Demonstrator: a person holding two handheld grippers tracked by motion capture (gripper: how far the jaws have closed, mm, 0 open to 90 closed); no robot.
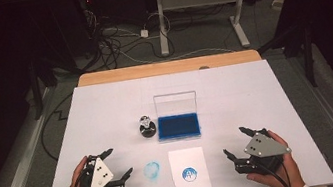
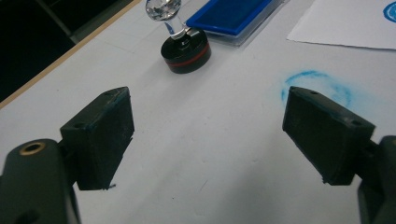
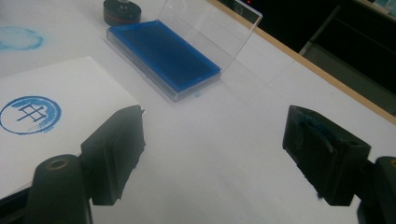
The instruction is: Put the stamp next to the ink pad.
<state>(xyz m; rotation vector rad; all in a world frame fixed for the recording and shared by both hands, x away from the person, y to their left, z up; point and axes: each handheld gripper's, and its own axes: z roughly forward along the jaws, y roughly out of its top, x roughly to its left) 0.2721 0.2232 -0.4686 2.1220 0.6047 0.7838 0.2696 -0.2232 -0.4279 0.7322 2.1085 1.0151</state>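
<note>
A round black stamp (image 1: 146, 127) with a clear knob handle (image 2: 163, 8) stands upright on the white table, just left of an open blue ink pad (image 1: 178, 126) whose clear lid (image 3: 210, 29) is raised. A white paper sheet (image 1: 190, 173) bearing a blue round stamp mark (image 3: 30, 114) lies near the front edge. My left gripper (image 1: 118, 163) rests at the front left, open and empty, aimed toward the stamp (image 2: 185, 52). My right gripper (image 1: 235, 142) rests at the front right, open and empty, facing the ink pad (image 3: 162, 53).
A faint blue ink smudge (image 1: 152, 170) marks the table (image 1: 255, 89) between the left gripper and the paper. Beyond the table's wooden far edge (image 1: 168, 67) lie cables and a desk frame on the floor.
</note>
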